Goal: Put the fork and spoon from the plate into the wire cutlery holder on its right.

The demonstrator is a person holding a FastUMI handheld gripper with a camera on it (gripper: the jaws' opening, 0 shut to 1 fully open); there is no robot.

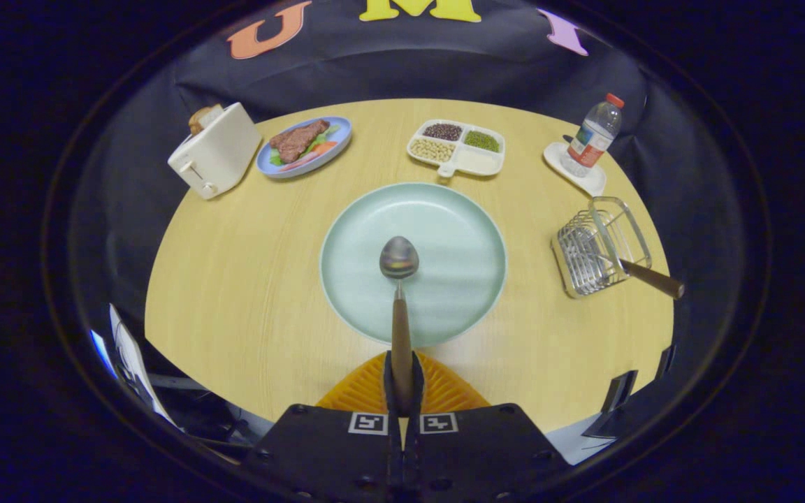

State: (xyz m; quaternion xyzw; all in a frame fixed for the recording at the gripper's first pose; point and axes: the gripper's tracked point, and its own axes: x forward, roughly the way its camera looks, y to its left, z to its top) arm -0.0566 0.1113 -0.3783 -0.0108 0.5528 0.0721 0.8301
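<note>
**Spoon in grip, holder off to the right**

The gripper [402, 391] is clenched on the spoon [400, 279]: both fingers press the brown handle from either side, near its rear end. The spoon's long axis runs straight ahead along the fingers, bowl foremost. The bowl appears to hang over the middle of the plate [374, 230]; whether it touches the plate cannot be told.

The holder [602, 248] stands on the table [235, 279] to the right of the plate and apart from its rim, ahead-right of the fingers. A brown-handled utensil, judged to be the fork [647, 276], already rests in it, its handle leaning out toward the right, near side. The holder's open top is judged free on the left and far portions.

Judgement of the coming move: carry the spoon right and a little forward, then bring it over the holder's open top for insertion. The route crosses the plate's right rim and bare table. The fork handle occupies the holder's near-right corner, so entry from the left is preferred. The bottle [592, 136] on its coaster [588, 178] stands beyond the holder, near but apart. The table's right edge lies just past the holder; avoid pushing the holder that way.
</note>
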